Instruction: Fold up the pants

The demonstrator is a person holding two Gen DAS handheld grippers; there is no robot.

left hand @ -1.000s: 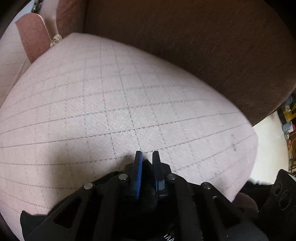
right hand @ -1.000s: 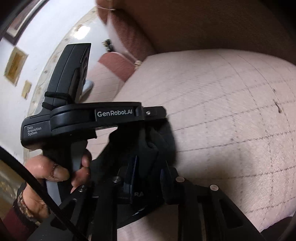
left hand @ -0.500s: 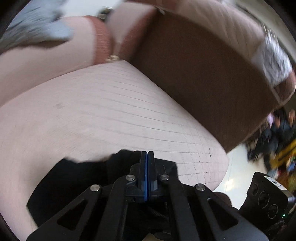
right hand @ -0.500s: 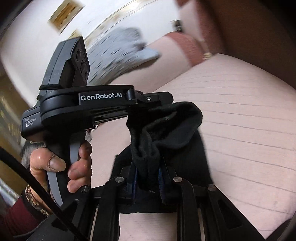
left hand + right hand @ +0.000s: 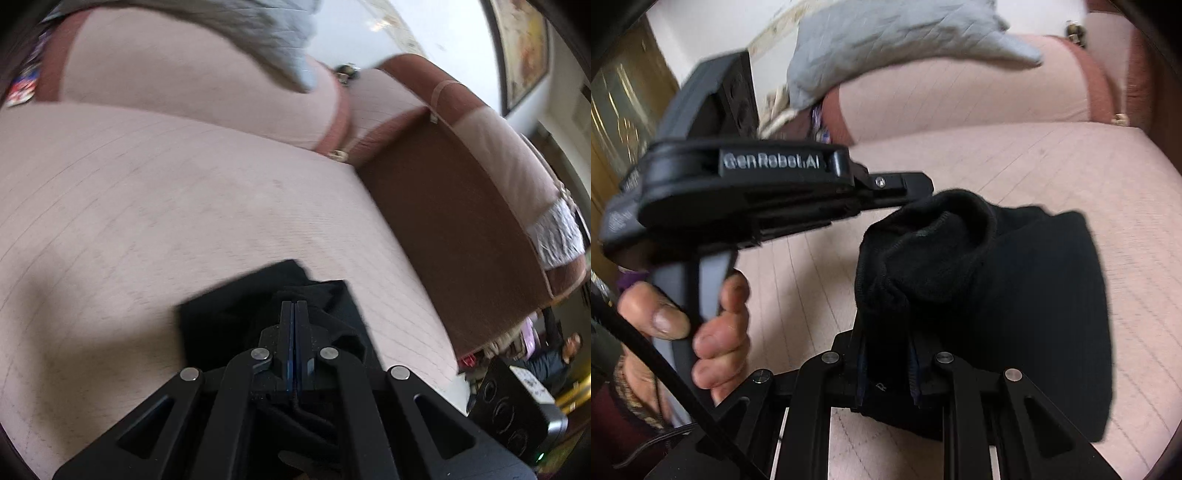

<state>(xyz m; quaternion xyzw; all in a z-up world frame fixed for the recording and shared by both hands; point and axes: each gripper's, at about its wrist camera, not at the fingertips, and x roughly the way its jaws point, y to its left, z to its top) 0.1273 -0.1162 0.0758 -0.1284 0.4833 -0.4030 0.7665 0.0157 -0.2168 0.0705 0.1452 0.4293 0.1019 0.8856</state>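
Blur softens both views, and I cannot make out the pants' (image 5: 1015, 280) outline. My left gripper (image 5: 294, 314) is clamped shut on black cloth; my right gripper (image 5: 886, 354) pinches a bunched fold. A grey cushion (image 5: 886, 40) sits at twelve o'clock on the pink sofa (image 5: 147, 221).

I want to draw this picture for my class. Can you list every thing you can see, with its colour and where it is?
pants: one, black, bunched on the sofa seat, pinched by both grippers
sofa seat: one, pale pink with thin lines, under the pants
sofa back: one, brown, right of the seat
grey cloth: one, grey, draped over the pink armrest
framed picture: one, on the white wall
left gripper: black, shut on the pants
right gripper: black, gripping a thick fold
left hand: holding the left gripper's handle
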